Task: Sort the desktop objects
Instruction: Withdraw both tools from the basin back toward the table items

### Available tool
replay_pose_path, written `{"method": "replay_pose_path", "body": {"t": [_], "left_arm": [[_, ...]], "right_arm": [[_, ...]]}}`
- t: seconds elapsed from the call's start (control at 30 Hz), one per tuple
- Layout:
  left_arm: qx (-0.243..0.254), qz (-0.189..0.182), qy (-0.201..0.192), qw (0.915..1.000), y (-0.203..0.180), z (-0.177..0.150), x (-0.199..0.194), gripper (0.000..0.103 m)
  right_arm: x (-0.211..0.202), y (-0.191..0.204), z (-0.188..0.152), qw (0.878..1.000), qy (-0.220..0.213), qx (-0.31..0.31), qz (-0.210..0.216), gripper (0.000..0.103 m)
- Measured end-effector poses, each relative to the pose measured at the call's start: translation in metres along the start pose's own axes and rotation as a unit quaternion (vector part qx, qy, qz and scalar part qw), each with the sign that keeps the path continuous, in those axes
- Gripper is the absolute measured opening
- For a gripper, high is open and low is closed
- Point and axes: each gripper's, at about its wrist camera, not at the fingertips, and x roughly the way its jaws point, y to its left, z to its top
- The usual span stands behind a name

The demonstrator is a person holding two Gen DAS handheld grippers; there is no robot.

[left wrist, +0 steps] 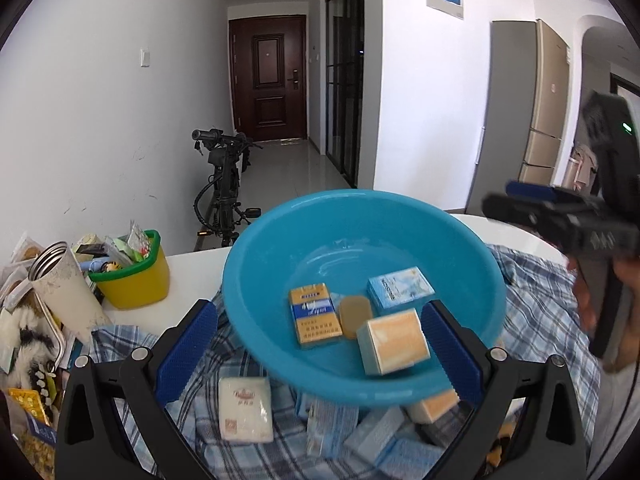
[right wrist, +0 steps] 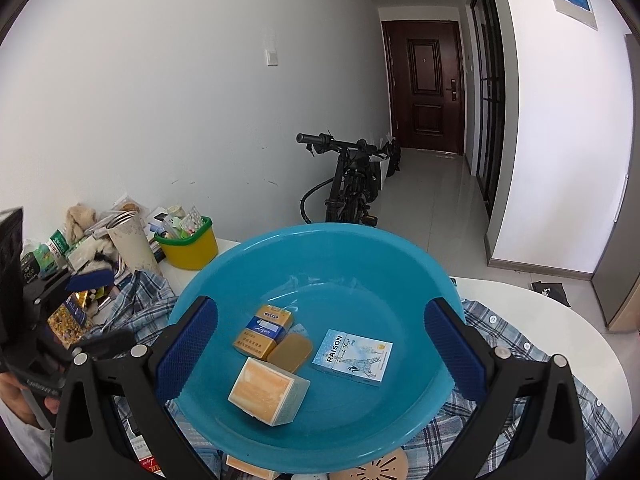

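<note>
Your left tongs [left wrist: 318, 344] and right tongs [right wrist: 320, 346] both gape wide, empty; your hand [left wrist: 608, 300] grips the right handle

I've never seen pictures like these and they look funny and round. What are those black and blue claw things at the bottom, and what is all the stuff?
Those claws are two hand-held grippers. A person holds one in each hand, and each carries a small round-view camera looking forward between its two blue fingers. One picture comes from the left hand-held gripper, the other from the right hand-held gripper.

Both are open and hold nothing.

In front of them is a blue basin resting on a checked shirt on a white table. Inside the basin lie a yellow box, a light blue box, an orange and white box and a small tan oval thing. More packets lie on the shirt in front of the basin. A yellow and green bin stands behind on the left.
</note>
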Motion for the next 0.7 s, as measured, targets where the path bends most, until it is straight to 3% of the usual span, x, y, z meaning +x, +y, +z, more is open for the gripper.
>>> {"method": "replay_pose_path", "body": {"t": [0.1, 0.2, 0.27, 0.53, 0.7], "left_arm": [[0.005, -0.017, 0.004, 0.9998, 0.006, -0.022, -0.016, 0.103], [0.017, -0.005, 0.026, 0.9995, 0.009, -0.045, -0.022, 0.103], [0.022, -0.003, 0.044, 0.9988, 0.010, -0.061, -0.022, 0.103], [0.042, -0.052, 0.100, 0.9928, -0.009, -0.131, -0.018, 0.103], [0.048, -0.048, 0.122, 0.9902, -0.015, -0.152, -0.007, 0.103]], "right_arm": [[-0.002, -0.001, 0.002, 1.000, -0.003, 0.002, 0.002, 0.103], [-0.003, -0.001, 0.002, 1.000, -0.005, 0.003, 0.003, 0.103], [-0.003, -0.001, 0.002, 1.000, -0.004, 0.002, 0.003, 0.103], [-0.001, 0.002, 0.001, 1.000, 0.002, -0.003, 0.004, 0.103], [0.003, 0.007, 0.000, 1.000, 0.007, -0.009, 0.004, 0.103]]}}
